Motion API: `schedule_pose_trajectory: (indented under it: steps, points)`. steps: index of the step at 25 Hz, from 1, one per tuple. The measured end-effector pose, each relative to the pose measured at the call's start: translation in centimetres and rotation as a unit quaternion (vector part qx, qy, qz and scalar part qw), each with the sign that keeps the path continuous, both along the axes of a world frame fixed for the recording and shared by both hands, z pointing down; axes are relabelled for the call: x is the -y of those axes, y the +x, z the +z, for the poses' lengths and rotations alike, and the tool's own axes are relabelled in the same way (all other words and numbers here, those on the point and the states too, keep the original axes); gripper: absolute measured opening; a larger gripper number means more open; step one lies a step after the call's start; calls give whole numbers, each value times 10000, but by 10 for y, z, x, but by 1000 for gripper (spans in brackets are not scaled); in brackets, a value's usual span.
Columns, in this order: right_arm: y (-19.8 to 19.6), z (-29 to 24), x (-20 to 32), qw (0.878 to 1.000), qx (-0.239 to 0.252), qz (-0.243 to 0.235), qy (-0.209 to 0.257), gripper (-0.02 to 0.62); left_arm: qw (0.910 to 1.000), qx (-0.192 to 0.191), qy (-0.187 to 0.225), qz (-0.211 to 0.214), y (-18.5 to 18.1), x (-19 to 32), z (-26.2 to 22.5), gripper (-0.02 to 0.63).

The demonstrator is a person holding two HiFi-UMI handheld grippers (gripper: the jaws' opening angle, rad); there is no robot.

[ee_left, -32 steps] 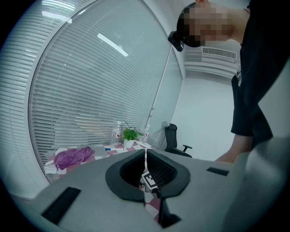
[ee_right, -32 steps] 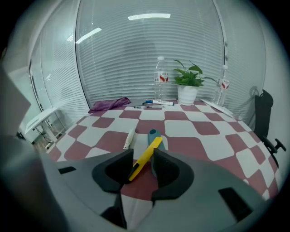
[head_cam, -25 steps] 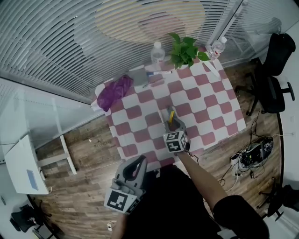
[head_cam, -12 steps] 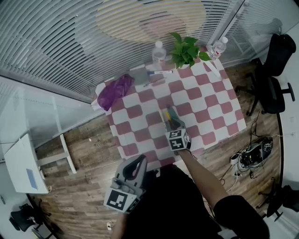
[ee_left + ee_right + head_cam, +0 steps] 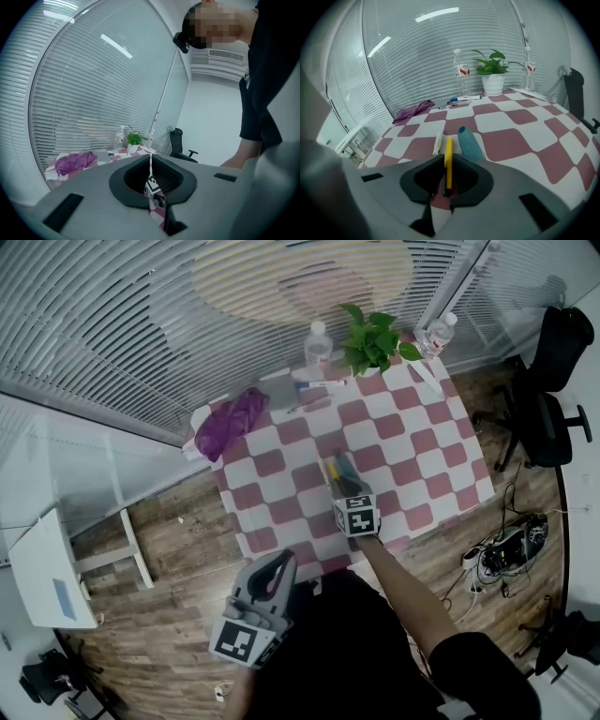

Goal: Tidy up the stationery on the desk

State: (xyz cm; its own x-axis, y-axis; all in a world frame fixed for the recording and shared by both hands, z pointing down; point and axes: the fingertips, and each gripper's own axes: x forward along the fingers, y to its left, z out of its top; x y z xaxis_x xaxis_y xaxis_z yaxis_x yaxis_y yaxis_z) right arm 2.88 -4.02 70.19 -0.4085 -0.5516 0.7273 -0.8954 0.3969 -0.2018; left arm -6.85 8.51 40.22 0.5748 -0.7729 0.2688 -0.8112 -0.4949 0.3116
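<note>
A yellow pen [image 5: 448, 154] sticks out forward from my right gripper [image 5: 448, 165], which is shut on it just above the checkered desk [image 5: 412, 442]. In the head view this gripper [image 5: 341, 488] is over the desk's near middle, the yellow pen [image 5: 331, 471] pointing away. A teal oblong item [image 5: 468, 144] lies right of the pen and a white pen [image 5: 438, 141] left of it. More markers [image 5: 317, 387] lie at the far edge. My left gripper [image 5: 278, 568] hangs off the desk's near side over the floor, jaws together and empty.
A purple cloth [image 5: 230, 423] sits at the desk's far left corner. A water bottle [image 5: 317, 343], a potted plant [image 5: 373, 341] and a second bottle [image 5: 436, 334] stand along the far edge. An office chair [image 5: 548, 381] is to the right.
My right gripper has shifted slightly with the yellow pen, whose tip now leans more to the left; the teal item beside it has come into sight. The left gripper has not moved.
</note>
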Motion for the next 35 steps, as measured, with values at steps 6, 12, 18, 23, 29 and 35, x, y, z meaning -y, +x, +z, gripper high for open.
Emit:
schedule_pose_trajectory:
  steps: [6,12,18,23,29,35]
  points:
    - [2,-15,-2,9998,110,-47,144,93,9999,89,-96,4,-3,-3,6,35]
    - [26,-37,5,9986,32,160,510,92,9999,-100,107,-21,0,2,-2,35]
    - [63,-43,23,9968,-21,533,588,92,10000,-56,-60,-36,-1,1,4,35]
    - [74,-53,45,9963,-124,443,720,92,9999,-124,-98,-34,0,3,5,35]
    - [41,-66,79,9927,-271,-621,1000,92,9999,-91,-115,9,-3,14,7,35]
    - [-9,-66,114,9661,-919,-1978,1381,108,9998,-68,-167,16,-11,28,12,35]
